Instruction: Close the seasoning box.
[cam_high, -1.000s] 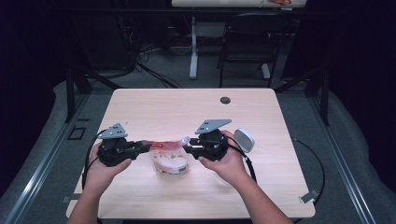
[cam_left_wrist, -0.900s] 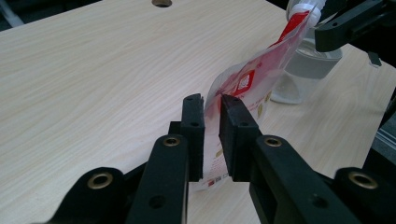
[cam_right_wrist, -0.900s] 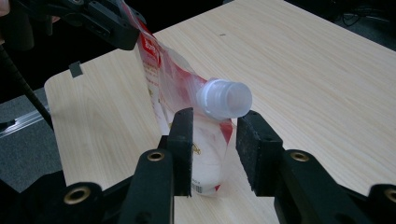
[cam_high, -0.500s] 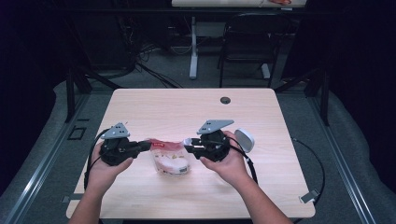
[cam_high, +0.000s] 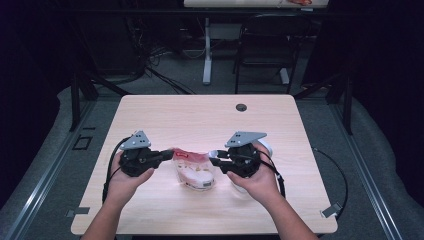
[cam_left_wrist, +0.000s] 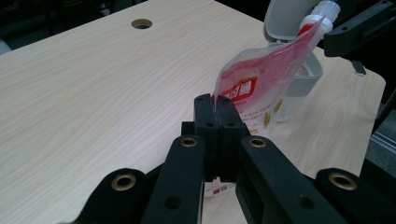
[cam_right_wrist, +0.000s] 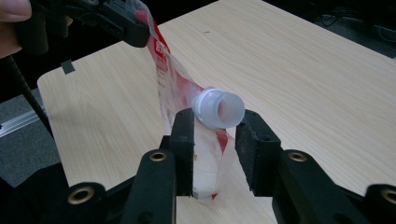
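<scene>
A clear and red pouch with a white spout hangs stretched between my two grippers just above the wooden table. My left gripper is shut on the pouch's top edge, and in the left gripper view the jaws meet flat on the film of the pouch. My right gripper is shut on the spout, and the right gripper view shows the pads on either side of its neck. The pouch's lower part sags toward the tabletop.
A white bowl-like container sits on the table under and behind the right hand. A round cable hole lies near the far edge. A chair and a desk leg stand beyond the table.
Both hands have shifted a little to the right together, carrying the pouch with them. Both grips look the same.
</scene>
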